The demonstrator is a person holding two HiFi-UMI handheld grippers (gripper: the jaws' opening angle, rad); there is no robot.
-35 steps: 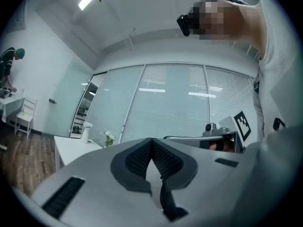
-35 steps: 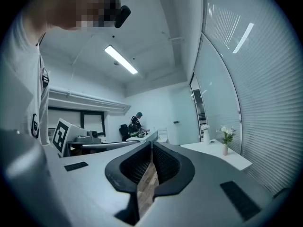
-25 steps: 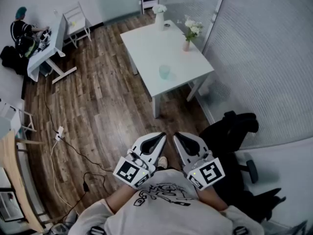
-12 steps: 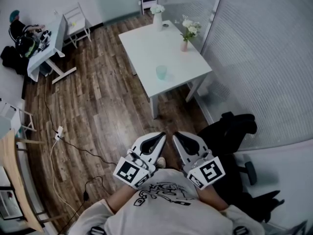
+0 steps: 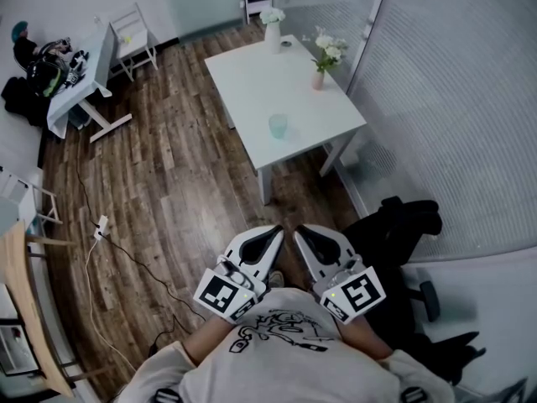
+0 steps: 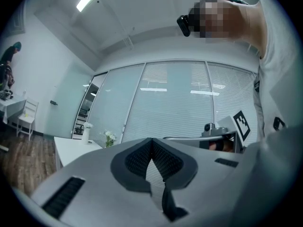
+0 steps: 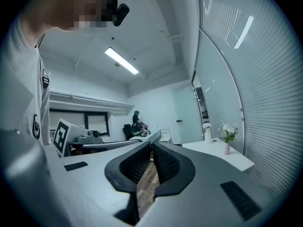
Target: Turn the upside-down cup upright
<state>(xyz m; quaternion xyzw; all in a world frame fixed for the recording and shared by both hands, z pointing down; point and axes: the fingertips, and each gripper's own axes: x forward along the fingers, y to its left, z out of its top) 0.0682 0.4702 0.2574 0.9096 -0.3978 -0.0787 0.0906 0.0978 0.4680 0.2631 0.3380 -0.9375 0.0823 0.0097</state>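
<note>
A small cup [image 5: 278, 125] of pale, translucent blue-green is seen standing on a white table [image 5: 252, 74]. It is placed on the table's near half, close to the near edge, and is set well apart from the pink vase [image 5: 319, 79] and the white vase [image 5: 272, 32] farther back. No tilt is shown. Whether its mouth is turned down cannot be told at this size.

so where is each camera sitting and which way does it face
Head view: on the person's head, steeply down at white table, cup, floor; shows shirt, left gripper, right gripper.
Left gripper view: on that gripper, level along shut jaws toward blinds; shows shirt.
Right gripper view: same, toward the far desk; shows shirt.
Shared: all show the table.
</note>
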